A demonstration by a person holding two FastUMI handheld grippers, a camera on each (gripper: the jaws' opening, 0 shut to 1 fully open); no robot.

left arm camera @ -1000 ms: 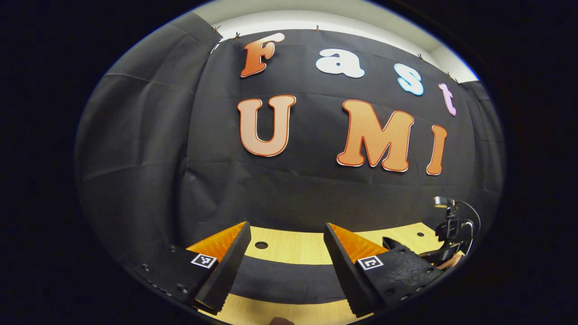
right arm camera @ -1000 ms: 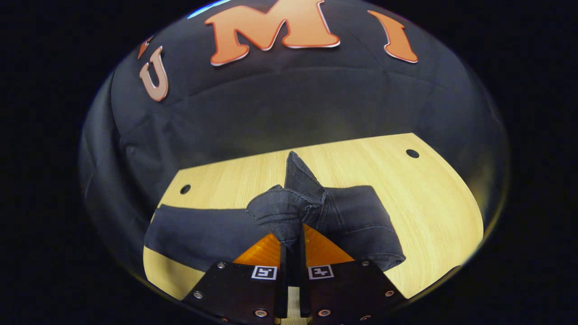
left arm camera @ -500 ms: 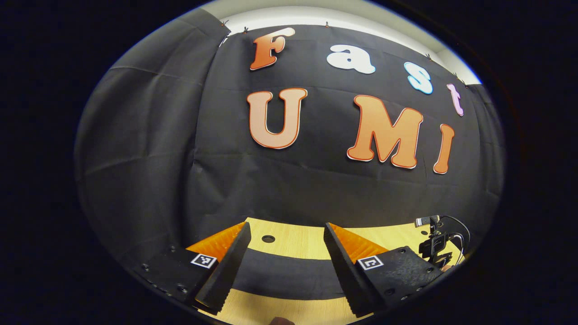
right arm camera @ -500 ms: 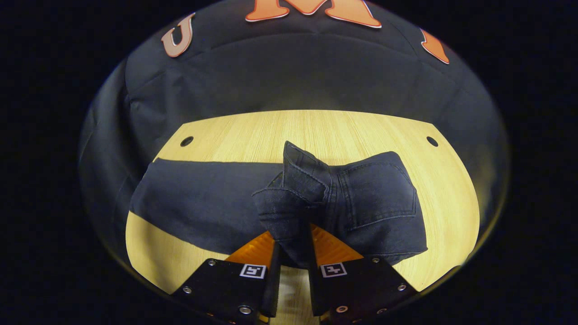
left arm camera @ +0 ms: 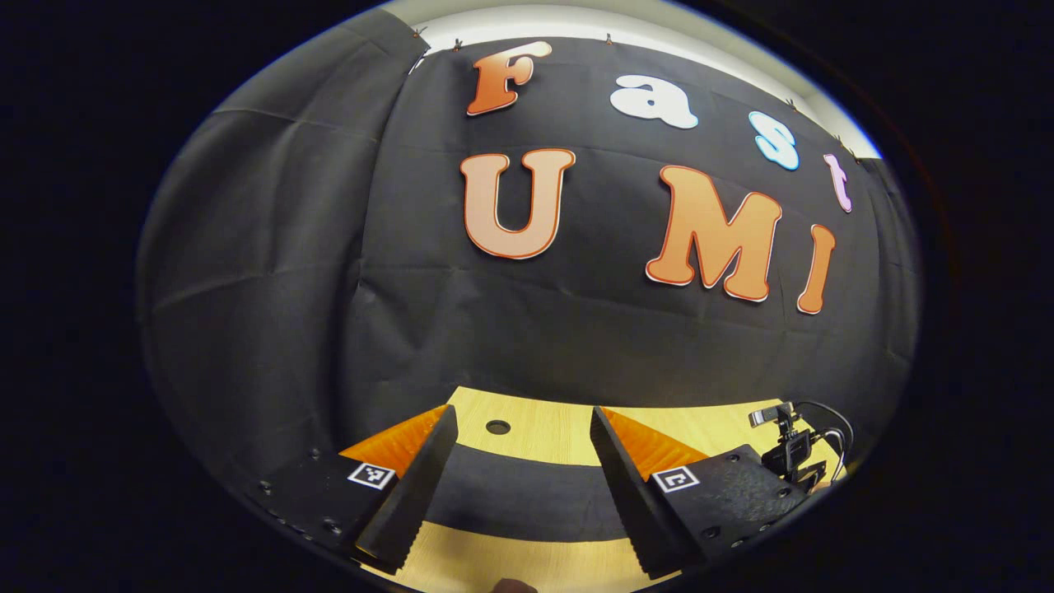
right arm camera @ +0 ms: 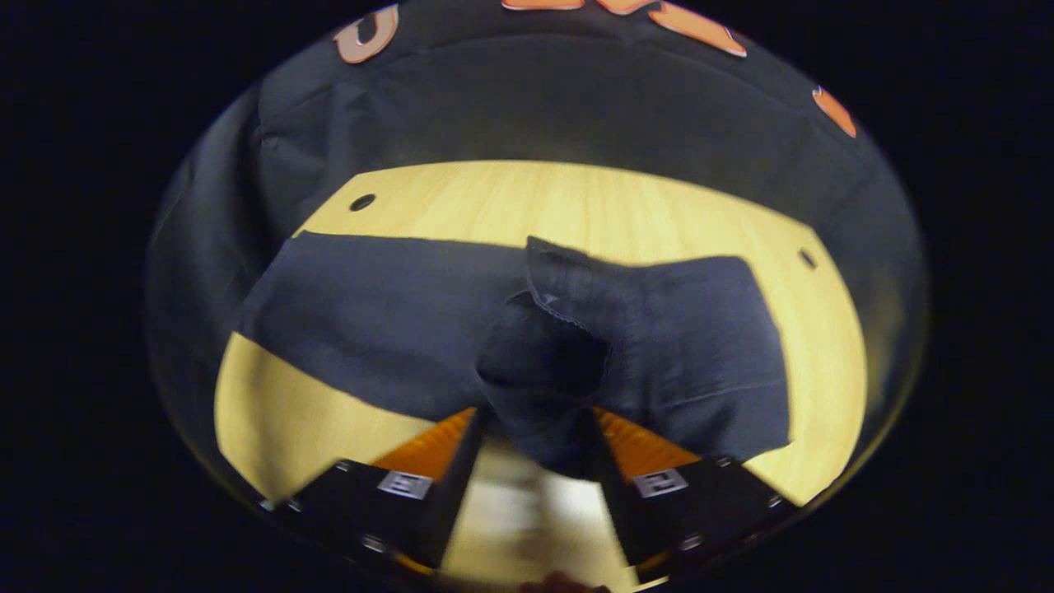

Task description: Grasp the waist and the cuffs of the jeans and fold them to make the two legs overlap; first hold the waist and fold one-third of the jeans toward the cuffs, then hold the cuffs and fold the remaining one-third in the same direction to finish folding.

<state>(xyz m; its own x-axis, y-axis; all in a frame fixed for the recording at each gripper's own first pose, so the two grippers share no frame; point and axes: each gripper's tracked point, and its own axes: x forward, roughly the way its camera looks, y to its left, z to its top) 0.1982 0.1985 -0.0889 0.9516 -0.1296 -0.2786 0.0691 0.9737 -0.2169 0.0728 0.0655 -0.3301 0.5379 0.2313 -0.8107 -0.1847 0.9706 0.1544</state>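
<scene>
Lying across the tabletop (right arm camera: 576,206), the jeans (right arm camera: 387,321) have their waist third turned over onto the legs, so the first fold looks done and the cuff fold remains. Right gripper (right arm camera: 527,461) has its fingers spread apart, with a bunch of waist cloth slack between them. Left gripper (left arm camera: 519,486) hovers over the jeans' cuff end, fingers apart and empty. No brand or label on the jeans is readable.

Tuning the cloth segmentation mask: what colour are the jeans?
Dark navy, nearly black denim; the jeans show best in the right gripper view, against the light wood table.
</scene>
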